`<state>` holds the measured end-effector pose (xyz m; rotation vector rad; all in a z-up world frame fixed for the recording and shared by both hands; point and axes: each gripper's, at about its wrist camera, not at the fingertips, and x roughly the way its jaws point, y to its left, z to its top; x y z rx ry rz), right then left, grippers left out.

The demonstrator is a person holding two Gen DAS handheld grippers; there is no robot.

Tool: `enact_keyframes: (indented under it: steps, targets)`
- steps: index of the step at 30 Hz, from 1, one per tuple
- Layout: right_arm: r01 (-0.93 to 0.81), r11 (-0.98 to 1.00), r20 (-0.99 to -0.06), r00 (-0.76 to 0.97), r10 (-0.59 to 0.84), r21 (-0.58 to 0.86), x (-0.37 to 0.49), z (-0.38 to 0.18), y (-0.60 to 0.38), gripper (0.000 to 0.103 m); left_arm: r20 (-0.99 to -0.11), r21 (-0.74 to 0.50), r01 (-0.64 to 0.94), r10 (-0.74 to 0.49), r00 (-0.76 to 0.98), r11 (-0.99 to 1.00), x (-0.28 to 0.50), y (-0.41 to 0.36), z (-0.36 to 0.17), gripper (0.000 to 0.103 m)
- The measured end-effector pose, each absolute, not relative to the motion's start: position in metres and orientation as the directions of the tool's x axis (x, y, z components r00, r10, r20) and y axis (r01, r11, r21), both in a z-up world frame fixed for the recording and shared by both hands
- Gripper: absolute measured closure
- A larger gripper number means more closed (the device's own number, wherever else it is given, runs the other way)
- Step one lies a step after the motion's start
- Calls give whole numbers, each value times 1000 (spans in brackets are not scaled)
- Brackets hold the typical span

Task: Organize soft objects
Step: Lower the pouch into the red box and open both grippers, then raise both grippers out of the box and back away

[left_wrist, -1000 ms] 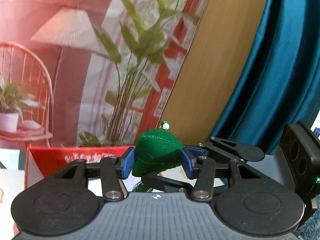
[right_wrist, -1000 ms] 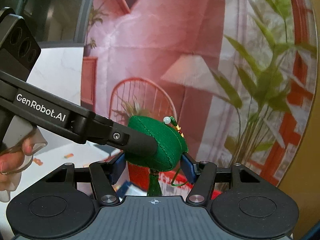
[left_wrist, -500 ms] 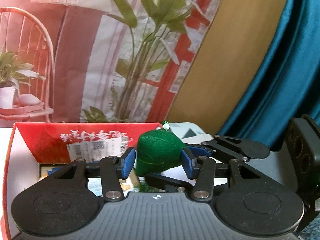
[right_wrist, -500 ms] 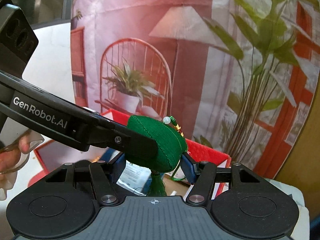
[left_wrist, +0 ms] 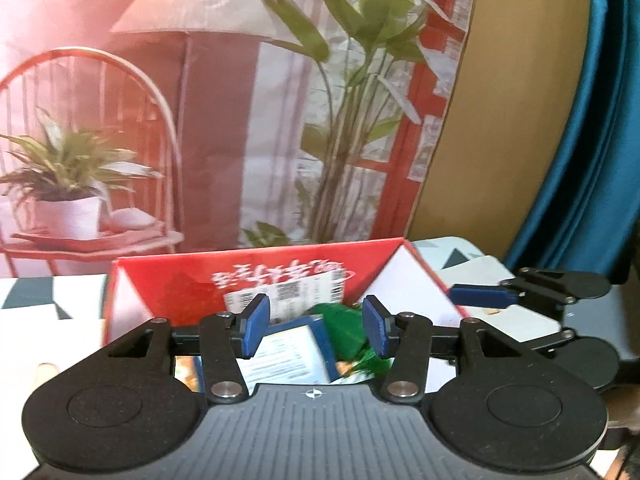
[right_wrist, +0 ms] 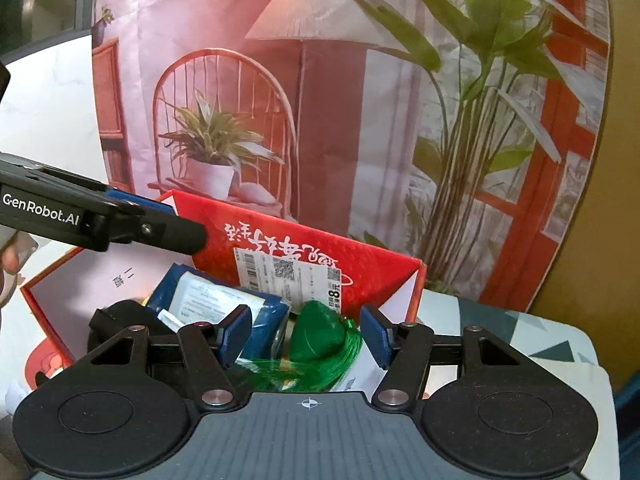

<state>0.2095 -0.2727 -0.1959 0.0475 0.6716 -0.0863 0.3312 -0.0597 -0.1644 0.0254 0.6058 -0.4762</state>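
Note:
A green plush pouch (right_wrist: 320,336) with a green tassel (right_wrist: 304,372) lies inside the red cardboard box (right_wrist: 380,264), among packets. My right gripper (right_wrist: 306,338) hovers over it, open, and its blue pads do not press on the pouch. In the left wrist view the pouch (left_wrist: 344,328) shows beyond my left gripper (left_wrist: 316,330), which is open with nothing gripped over the box (left_wrist: 180,280). One of the left gripper's fingers (right_wrist: 160,232) reaches in above the box's left side. A blue pad of the right gripper's fingers (left_wrist: 480,296) shows beside the box's right wall.
The box also holds a blue packet (right_wrist: 212,300) with a white label and a black object (right_wrist: 120,316). It stands on a white tablecloth with dark triangles (left_wrist: 456,258). Behind it hangs a printed backdrop (right_wrist: 320,120); a teal curtain (left_wrist: 592,160) hangs at the right.
The green pouch, held up between both grippers before, now lies in the red box. Both grippers have come down and tipped toward the box, and they have drawn apart.

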Motion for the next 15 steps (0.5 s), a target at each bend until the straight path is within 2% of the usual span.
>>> enact_keyframes:
  steps: [8, 10, 12, 15]
  targets:
    - [117, 993, -617, 783, -78, 23, 191, -189, -255, 46, -549, -52, 382, -346, 760, 923, 301, -29, -158, 49]
    - [125, 992, -610, 788, -80, 31, 184, -187, -250, 43, -546, -27, 376, -329, 771, 926, 292, -17, -155, 49]
    - [134, 990, -601, 795, -86, 35, 176, -184, -246, 35, -545, -8, 362, -308, 780, 932, 284, -2, -150, 49]
    - [137, 990, -588, 804, -86, 43, 166, -179, -241, 33, -541, 16, 331, -270, 796, 944, 271, 26, -139, 49]
